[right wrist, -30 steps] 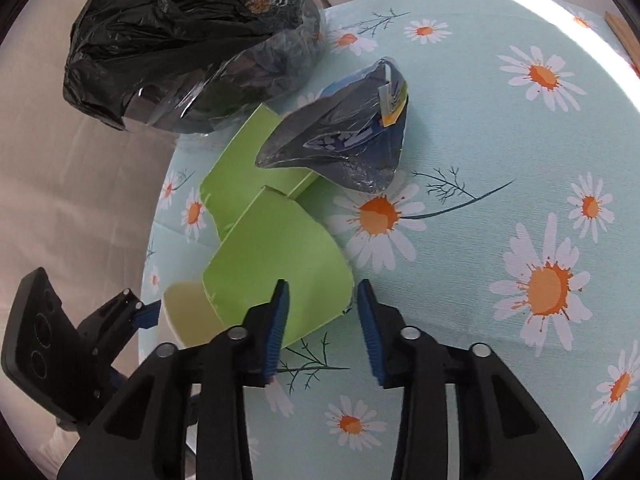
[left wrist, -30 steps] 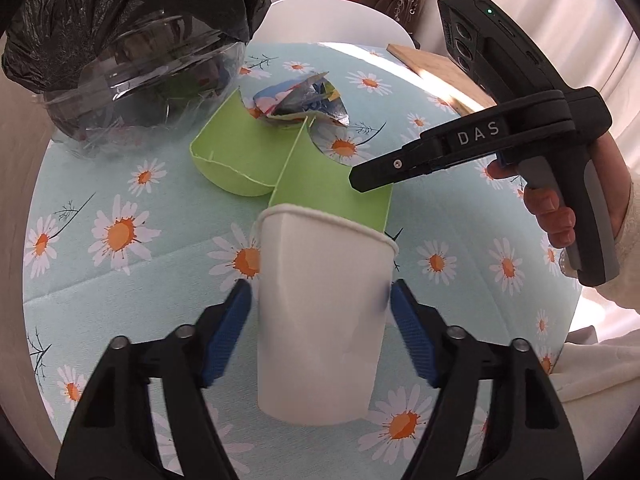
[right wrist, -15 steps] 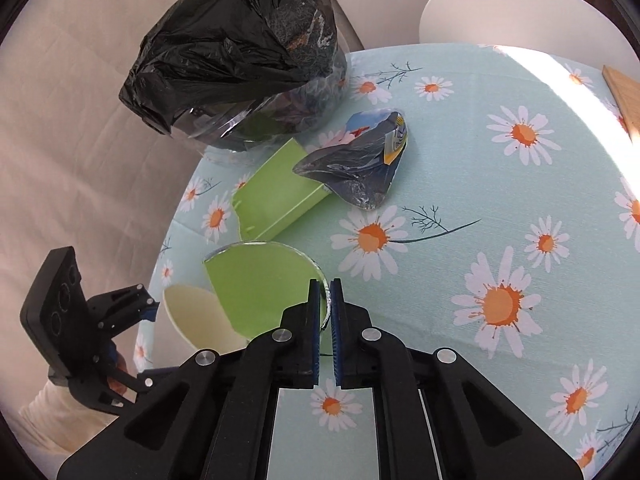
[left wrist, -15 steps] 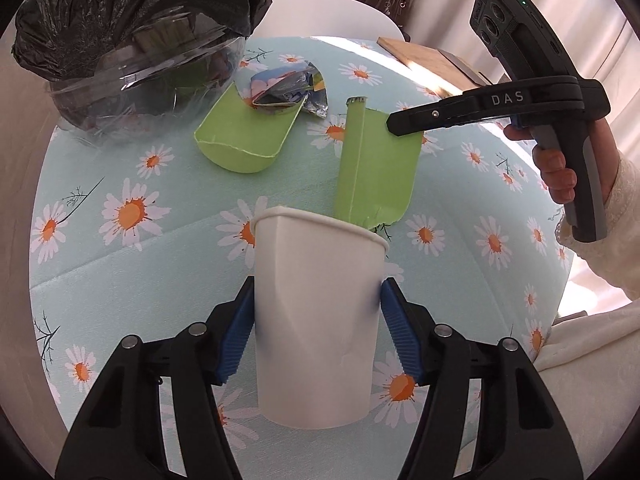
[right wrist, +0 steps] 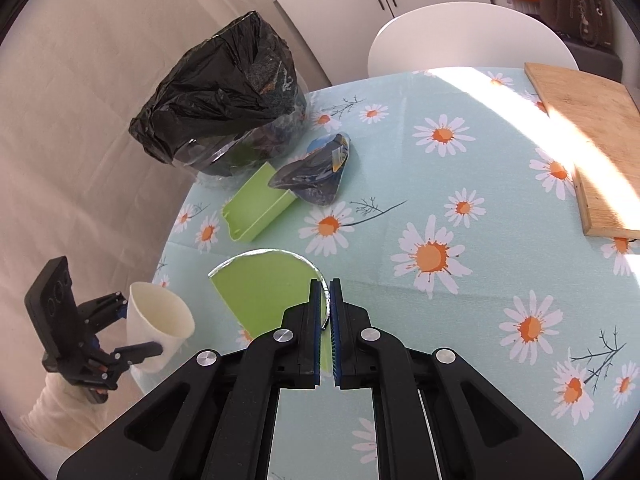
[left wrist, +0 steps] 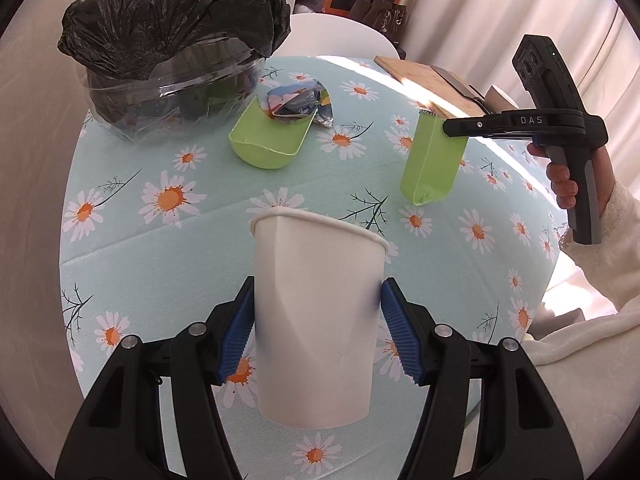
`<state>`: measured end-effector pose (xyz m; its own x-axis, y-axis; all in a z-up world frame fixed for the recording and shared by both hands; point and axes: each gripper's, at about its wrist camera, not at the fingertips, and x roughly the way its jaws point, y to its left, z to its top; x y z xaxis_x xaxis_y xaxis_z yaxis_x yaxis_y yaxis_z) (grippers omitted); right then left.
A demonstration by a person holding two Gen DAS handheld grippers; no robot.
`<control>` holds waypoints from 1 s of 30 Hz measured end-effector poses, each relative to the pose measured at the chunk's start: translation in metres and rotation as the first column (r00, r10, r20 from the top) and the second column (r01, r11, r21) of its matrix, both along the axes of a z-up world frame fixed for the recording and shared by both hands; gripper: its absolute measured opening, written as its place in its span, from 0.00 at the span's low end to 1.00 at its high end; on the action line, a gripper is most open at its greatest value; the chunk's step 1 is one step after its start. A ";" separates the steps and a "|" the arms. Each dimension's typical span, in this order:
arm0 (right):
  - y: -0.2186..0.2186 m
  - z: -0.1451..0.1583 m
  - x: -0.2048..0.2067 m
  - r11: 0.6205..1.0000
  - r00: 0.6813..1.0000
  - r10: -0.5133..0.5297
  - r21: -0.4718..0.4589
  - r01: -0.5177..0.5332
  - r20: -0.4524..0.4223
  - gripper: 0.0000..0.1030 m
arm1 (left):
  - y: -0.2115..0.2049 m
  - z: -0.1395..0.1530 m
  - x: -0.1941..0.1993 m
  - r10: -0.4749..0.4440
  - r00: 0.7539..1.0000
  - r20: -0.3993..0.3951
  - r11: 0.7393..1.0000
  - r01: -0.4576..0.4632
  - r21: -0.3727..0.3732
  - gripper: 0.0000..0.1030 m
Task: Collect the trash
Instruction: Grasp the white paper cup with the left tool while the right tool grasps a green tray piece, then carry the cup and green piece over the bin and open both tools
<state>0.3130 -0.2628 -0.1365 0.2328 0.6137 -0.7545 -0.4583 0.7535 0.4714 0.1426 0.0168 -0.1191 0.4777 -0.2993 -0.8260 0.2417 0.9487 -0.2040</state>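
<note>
Left claw [left wrist: 318, 328]: blue pads pressed against both sides of a white paper cup [left wrist: 318, 312], cup upright, mouth up, lifted clear of the tabletop [left wrist: 168, 264].

Right claw [right wrist: 329, 320]: jaws closed to a narrow slit, pinching the rim of a flattened green cup piece [right wrist: 264, 292]; piece hanging edge-down above the daisy-print cloth, well seen from the left wrist view at [left wrist: 434, 164]. Jaws just closed onto this piece within the last second.

Second green cup piece [left wrist: 270, 140]: trough-shaped, lying on the tabletop near the bin. Crumpled foil snack wrapper [left wrist: 298, 102]: resting partly on the far end of that piece, partly on the cloth.

Bin with black liner bag [left wrist: 172, 36]: clear-walled, at the far left edge of the tabletop, just beside the lying green piece.

Wooden board [right wrist: 588, 148]: at the far right of the tabletop, in sunlight. White chair back [right wrist: 468, 36]: beyond the far edge. Cream sleeve [left wrist: 600, 272]: behind the right handle.
</note>
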 end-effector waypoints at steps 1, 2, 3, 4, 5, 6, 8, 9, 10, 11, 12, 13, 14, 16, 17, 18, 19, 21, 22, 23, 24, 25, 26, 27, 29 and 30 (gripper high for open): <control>-0.003 0.002 -0.003 1.000 1.000 -0.007 0.005 0.006 0.003 0.04 | 0.002 0.002 -0.003 0.002 1.000 0.005 1.000 -0.002 0.006 0.61; -0.008 0.005 -0.006 1.000 1.000 -0.015 0.013 0.015 0.007 0.04 | 0.005 0.005 -0.006 0.004 1.000 0.007 1.000 -0.004 0.012 0.61; -0.012 0.008 -0.009 0.999 1.000 -0.026 0.023 0.026 0.013 0.04 | 0.007 0.007 -0.008 0.010 1.000 0.008 1.000 -0.010 0.020 0.61; -0.016 0.011 -0.012 0.999 0.999 -0.036 0.036 0.036 0.020 0.04 | 0.009 0.008 -0.010 0.017 1.000 0.008 1.000 -0.017 0.025 0.61; -0.021 0.015 -0.016 0.998 0.998 -0.052 0.049 0.050 0.034 0.04 | 0.011 0.010 -0.012 0.022 1.000 0.005 0.999 -0.022 0.024 0.61; -0.025 0.020 -0.018 0.996 0.996 -0.069 0.056 0.066 0.050 0.04 | 0.014 0.013 -0.014 0.026 1.000 0.005 0.999 -0.027 0.019 0.61; -0.033 0.030 -0.023 0.993 0.992 -0.098 0.072 0.092 0.078 0.04 | 0.018 0.020 -0.021 0.028 1.000 0.011 1.000 -0.028 0.013 0.61; -0.037 0.035 -0.025 0.991 0.989 -0.114 0.082 0.107 0.092 0.04 | 0.020 0.024 -0.024 0.029 0.999 0.014 0.999 -0.029 0.016 0.61; -0.041 0.040 -0.026 0.988 0.987 -0.129 0.093 0.120 0.101 0.04 | 0.022 0.027 -0.027 0.031 0.999 0.016 0.999 -0.032 0.026 0.61; -0.044 0.044 -0.027 0.986 0.983 -0.142 0.102 0.131 0.113 0.04 | 0.023 0.030 -0.029 0.034 0.999 0.015 0.999 -0.035 0.038 0.61; -0.047 0.049 -0.028 0.984 0.980 -0.152 0.111 0.139 0.125 0.04 | 0.025 0.034 -0.032 0.037 0.999 0.013 0.998 -0.038 0.049 0.61; -0.049 0.053 -0.029 0.982 0.979 -0.157 0.122 0.141 0.133 0.04 | 0.027 0.037 -0.034 0.042 0.999 0.013 0.997 -0.042 0.060 0.61; -0.051 0.056 -0.029 0.981 0.977 -0.162 0.133 0.143 0.140 0.04 | 0.030 0.040 -0.036 0.047 0.999 0.012 0.996 -0.047 0.070 0.61; -0.055 0.063 -0.030 0.978 0.972 -0.168 0.151 0.144 0.161 0.04 | 0.035 0.049 -0.038 0.058 0.998 0.017 0.994 -0.060 0.090 0.61; -0.056 0.067 -0.031 0.976 0.970 -0.171 0.162 0.143 0.174 0.04 | 0.038 0.053 -0.039 0.064 0.998 0.021 0.994 -0.065 0.093 0.61; -0.058 0.070 -0.032 0.975 0.967 -0.174 0.173 0.143 0.186 0.04 | 0.041 0.057 -0.038 0.070 0.997 0.027 0.993 -0.072 0.095 0.61; -0.058 0.073 -0.032 0.974 0.964 -0.177 0.175 0.143 0.200 0.04 | 0.045 0.062 -0.038 0.077 0.996 0.033 0.992 -0.080 0.094 0.61; -0.056 0.079 -0.033 0.975 0.954 -0.188 0.160 0.153 0.234 0.04 | 0.053 0.071 -0.034 0.091 0.995 0.044 0.992 -0.094 0.079 0.61; -0.055 0.082 -0.033 0.975 0.952 -0.189 0.160 0.153 0.239 0.04 | 0.057 0.074 -0.030 0.097 0.994 0.047 0.992 -0.100 0.072 0.61; -0.054 0.084 -0.032 0.973 0.952 -0.194 0.169 0.156 0.237 0.04 | 0.062 0.077 -0.026 0.101 0.994 0.044 0.993 -0.104 0.062 0.61; -0.053 0.087 -0.032 0.970 0.950 -0.202 0.180 0.162 0.236 0.04 | 0.066 0.080 -0.022 0.100 0.994 0.043 0.993 -0.103 0.058 0.61; -0.051 0.090 -0.032 0.968 0.949 -0.206 0.189 0.163 0.237 0.04 | 0.070 0.084 -0.017 0.097 0.994 0.047 0.993 -0.100 0.063 0.61; -0.049 0.093 -0.031 0.968 0.947 -0.208 0.193 0.163 0.245 0.04 | 0.074 0.087 -0.012 0.091 0.994 0.053 0.993 -0.095 0.065 0.61; -0.046 0.097 -0.030 0.967 0.943 -0.214 0.194 0.167 0.256 0.04 | 0.077 0.091 -0.007 0.082 0.995 0.061 0.994 -0.086 0.061 0.61; -0.042 0.105 -0.026 0.956 0.944 -0.207 0.256 0.141 0.256 0.04 | 0.087 0.099 0.005 0.068 0.994 0.083 0.996 -0.072 0.046 0.61; -0.039 0.110 -0.023 0.948 0.944 -0.213 0.286 0.137 0.253 0.04 | 0.092 0.104 0.011 0.065 0.994 0.089 0.997 -0.068 0.039 0.61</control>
